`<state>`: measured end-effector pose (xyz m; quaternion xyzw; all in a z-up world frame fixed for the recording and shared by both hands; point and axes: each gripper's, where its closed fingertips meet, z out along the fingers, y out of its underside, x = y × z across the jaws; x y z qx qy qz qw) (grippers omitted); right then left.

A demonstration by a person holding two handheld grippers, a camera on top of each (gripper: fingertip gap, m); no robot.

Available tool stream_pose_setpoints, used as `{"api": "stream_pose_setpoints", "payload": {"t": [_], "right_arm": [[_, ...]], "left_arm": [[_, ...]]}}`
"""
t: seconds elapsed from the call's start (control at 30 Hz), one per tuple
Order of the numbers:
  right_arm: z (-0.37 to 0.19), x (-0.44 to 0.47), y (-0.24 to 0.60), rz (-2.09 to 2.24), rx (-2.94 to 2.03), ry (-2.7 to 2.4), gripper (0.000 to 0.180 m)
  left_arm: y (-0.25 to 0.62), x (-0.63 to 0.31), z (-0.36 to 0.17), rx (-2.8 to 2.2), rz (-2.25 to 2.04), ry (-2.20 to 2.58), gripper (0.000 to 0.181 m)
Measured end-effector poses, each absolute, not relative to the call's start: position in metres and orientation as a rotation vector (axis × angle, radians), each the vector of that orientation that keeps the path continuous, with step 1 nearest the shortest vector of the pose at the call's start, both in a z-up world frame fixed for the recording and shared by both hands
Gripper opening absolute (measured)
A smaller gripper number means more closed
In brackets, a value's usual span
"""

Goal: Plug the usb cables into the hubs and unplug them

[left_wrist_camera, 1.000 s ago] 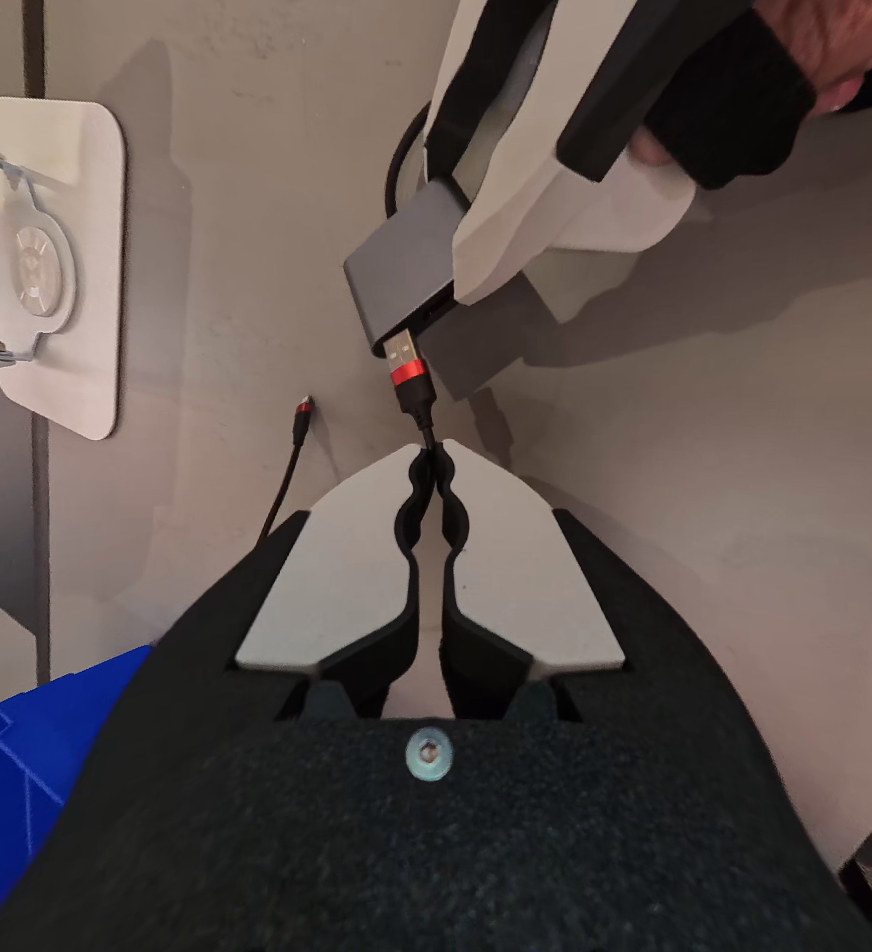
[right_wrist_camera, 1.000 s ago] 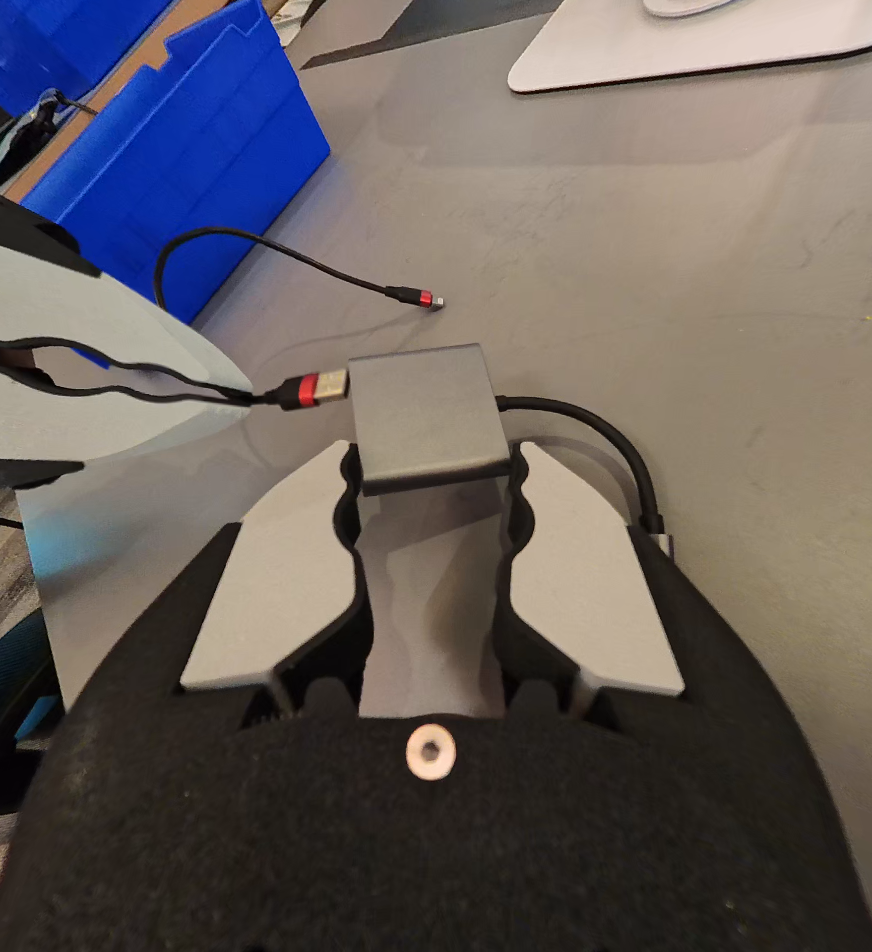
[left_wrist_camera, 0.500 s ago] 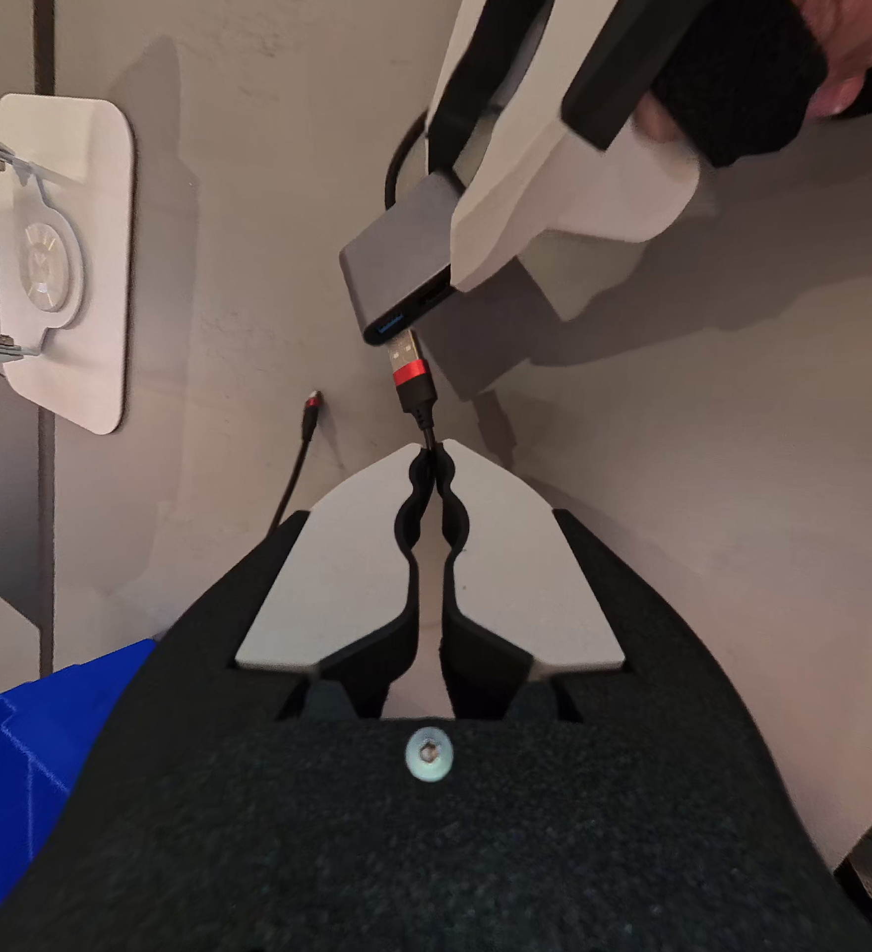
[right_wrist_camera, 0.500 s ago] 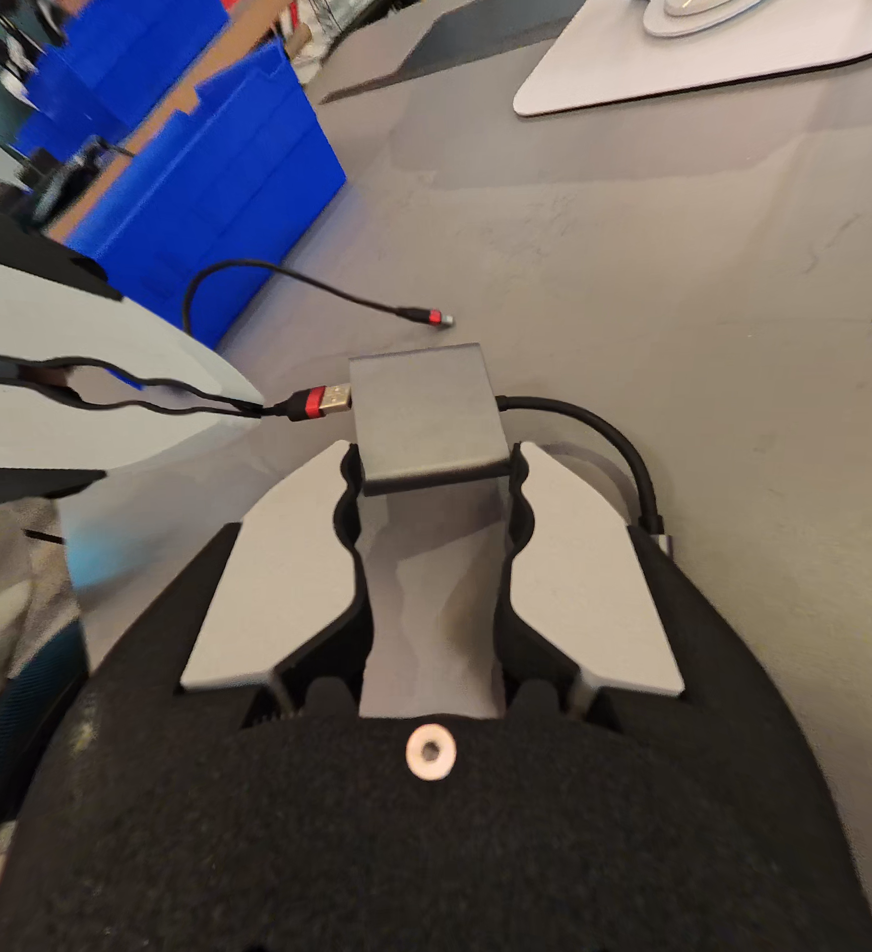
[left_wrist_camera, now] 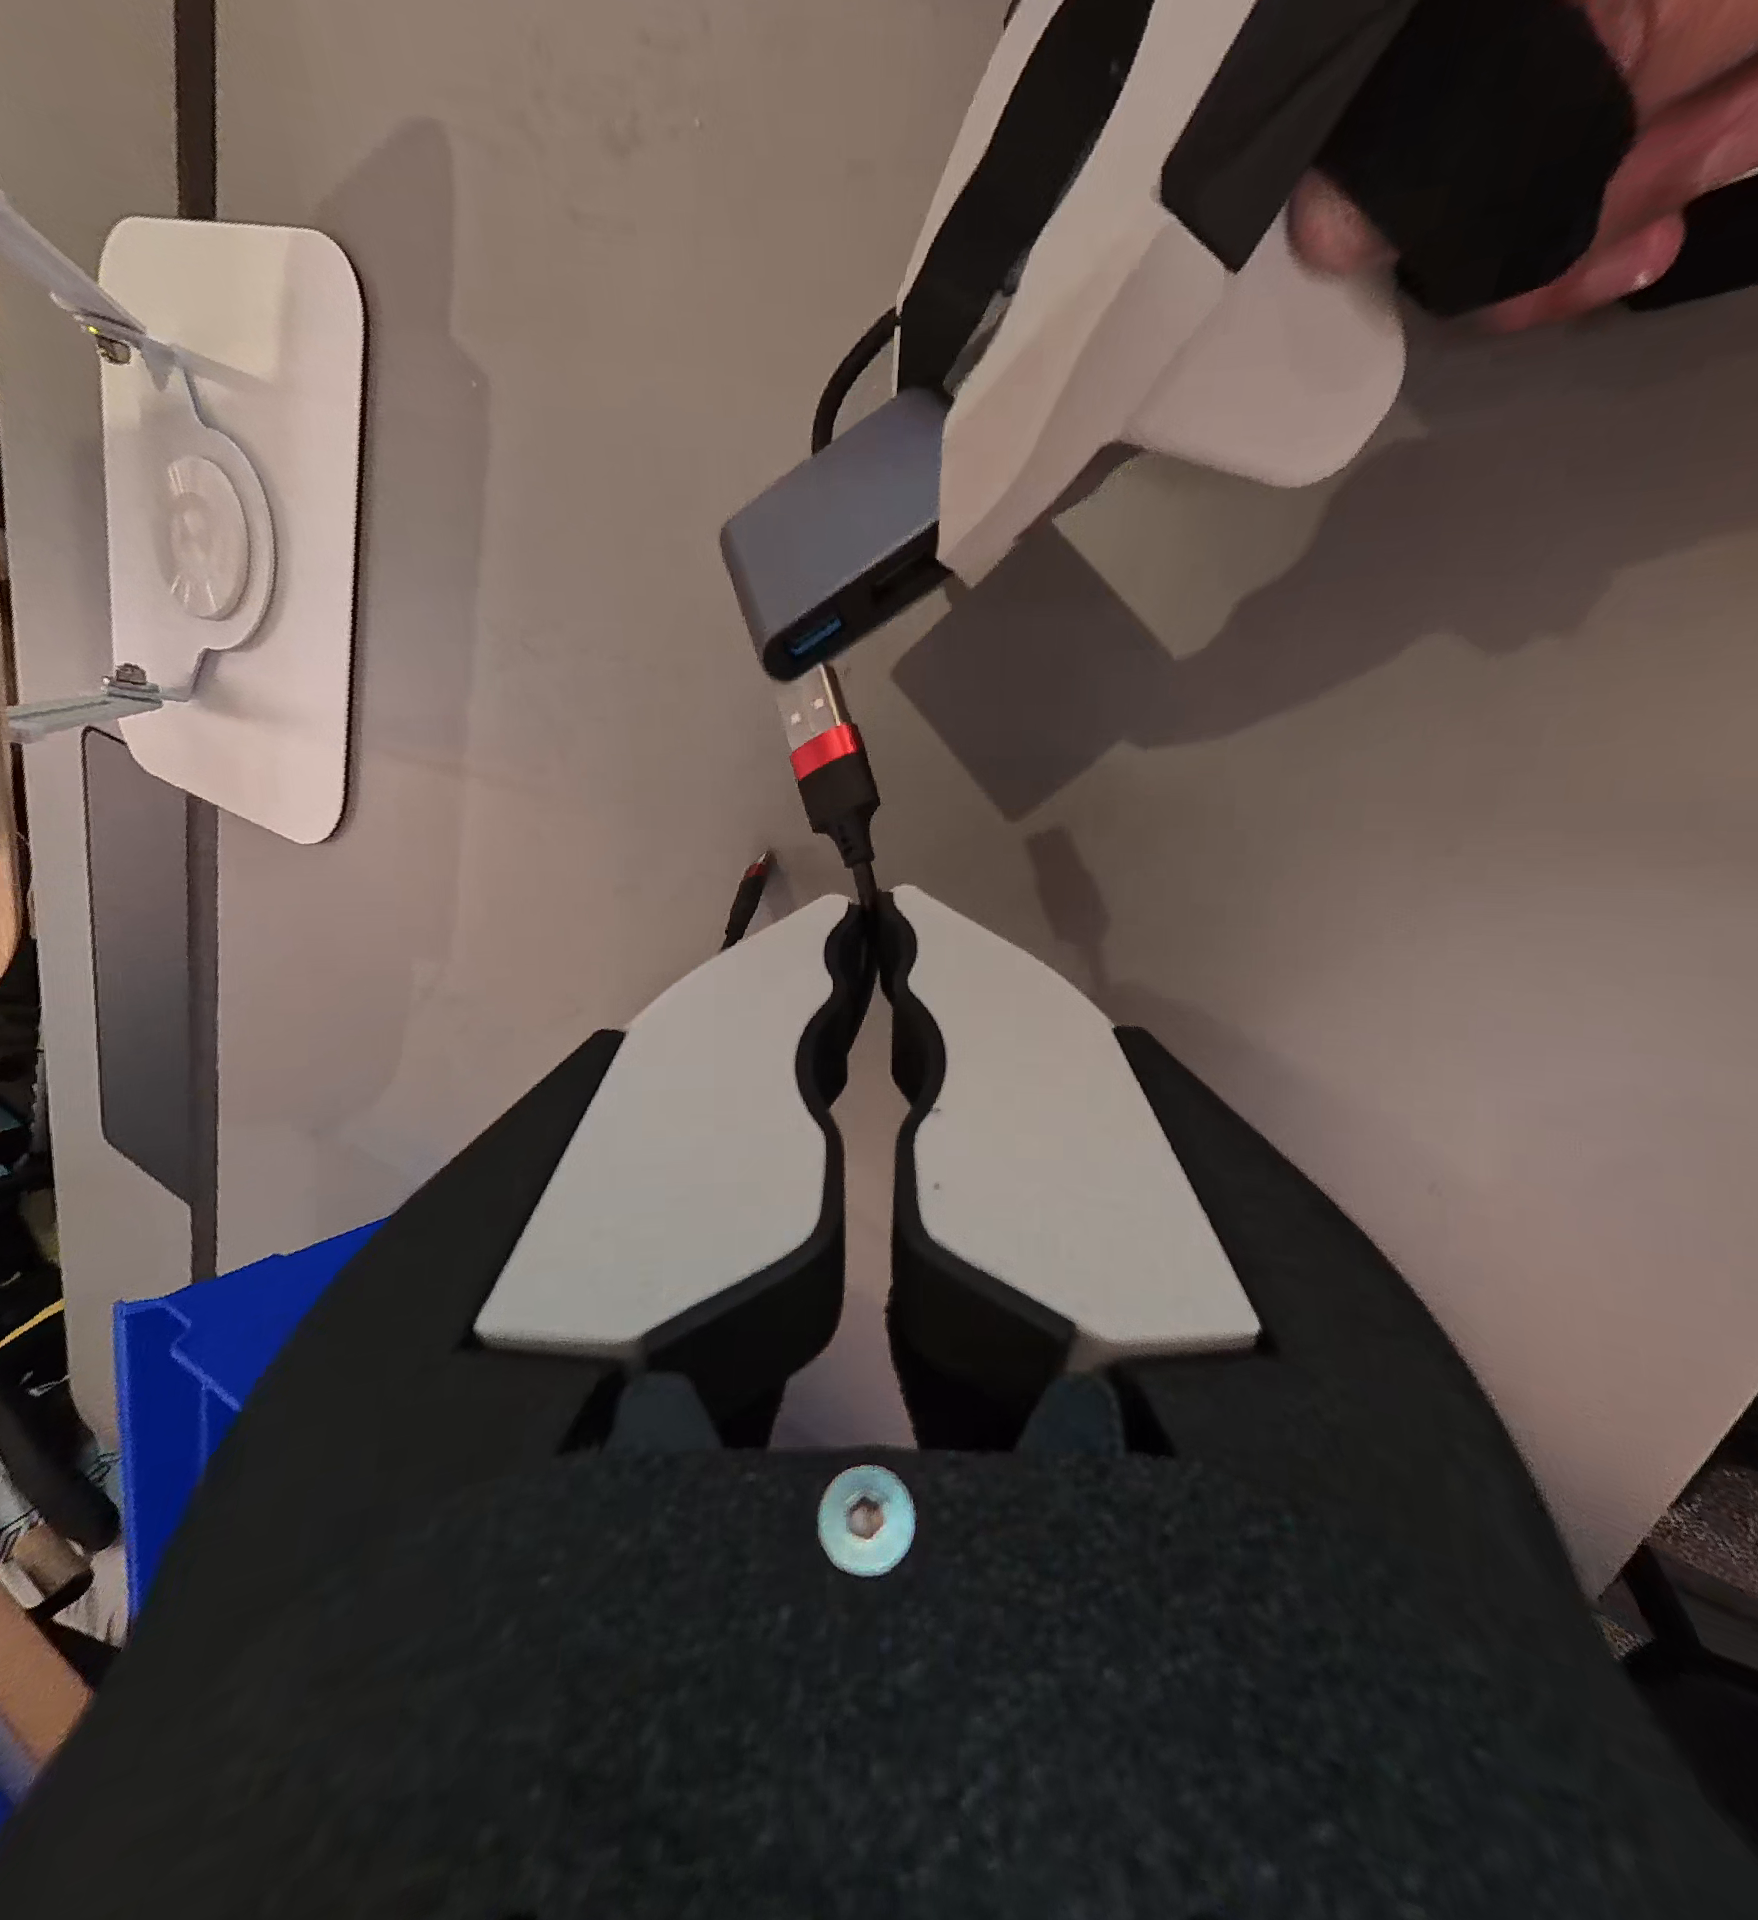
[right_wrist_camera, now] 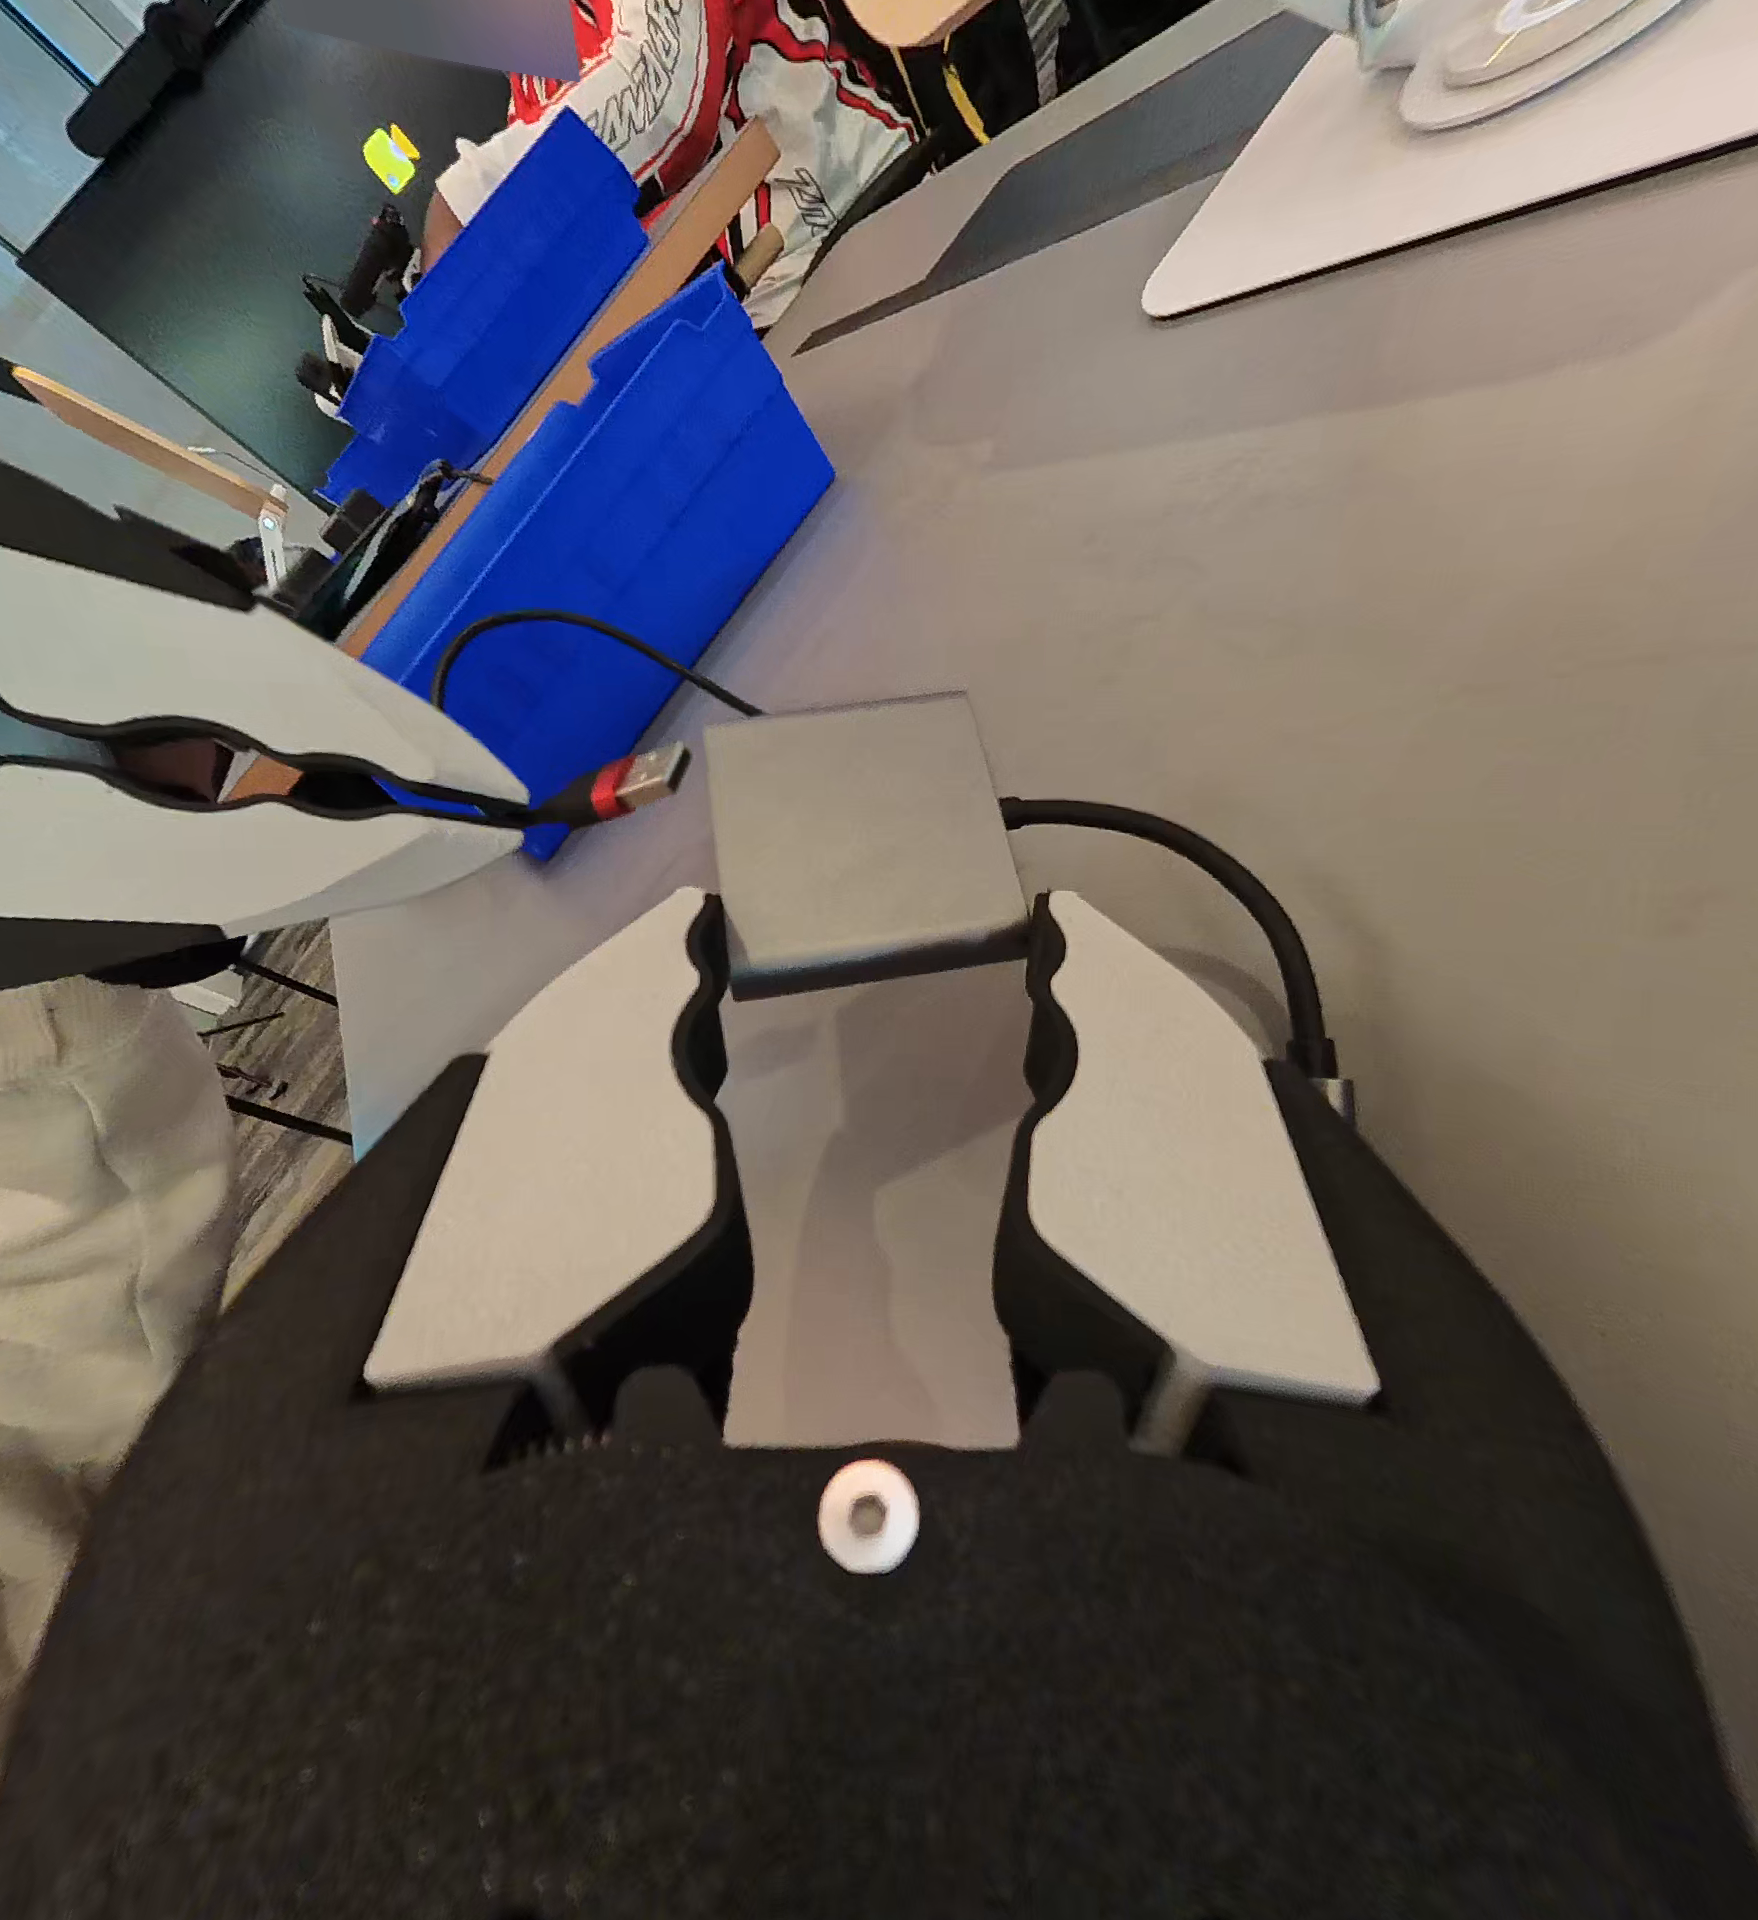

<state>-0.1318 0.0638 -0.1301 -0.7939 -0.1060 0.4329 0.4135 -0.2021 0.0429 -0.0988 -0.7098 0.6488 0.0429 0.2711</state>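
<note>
Since half a second ago, the USB plug [left_wrist_camera: 821,727] has drawn back from the grey hub [left_wrist_camera: 833,540]: its metal tip now sits just clear of the hub's blue-lined port, no longer entering it, and the right wrist view shows a small gap between plug and hub side.

Left gripper [left_wrist_camera: 870,904]: fingers together, clamped on the black cable [left_wrist_camera: 859,868] just behind the red-banded plug, which points up at the hub's port face.

Right gripper [right_wrist_camera: 870,935]: fingers clamped on the two side edges of the hub, which is held clear of the counter [right_wrist_camera: 1477,727]. A gloved hand [left_wrist_camera: 1540,156] holds this gripper, above and to the right of the hub in the left wrist view.

The hub's own thick black lead [right_wrist_camera: 1218,883] leaves its far side and curves back beside the right finger.

Other end of the cable: a small red-collared connector [left_wrist_camera: 753,883] lies on the counter below and left of the hub, partly hidden by the left gripper.

A blue bin [right_wrist_camera: 594,582] lies left of the hub; a white pad [left_wrist_camera: 231,520] lies farther left of it.
</note>
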Motion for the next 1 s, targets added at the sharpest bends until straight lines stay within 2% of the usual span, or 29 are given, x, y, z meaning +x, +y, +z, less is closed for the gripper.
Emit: {"api": "stream_pose_setpoints", "payload": {"t": [1.0], "right_arm": [[-0.142, -0.134, 0.063, 0.921, -2.065, -0.359, 0.055]], "left_arm": [[0.044, -0.202, -0.115, -1.960, 0.268, 1.848, 0.002]]}}
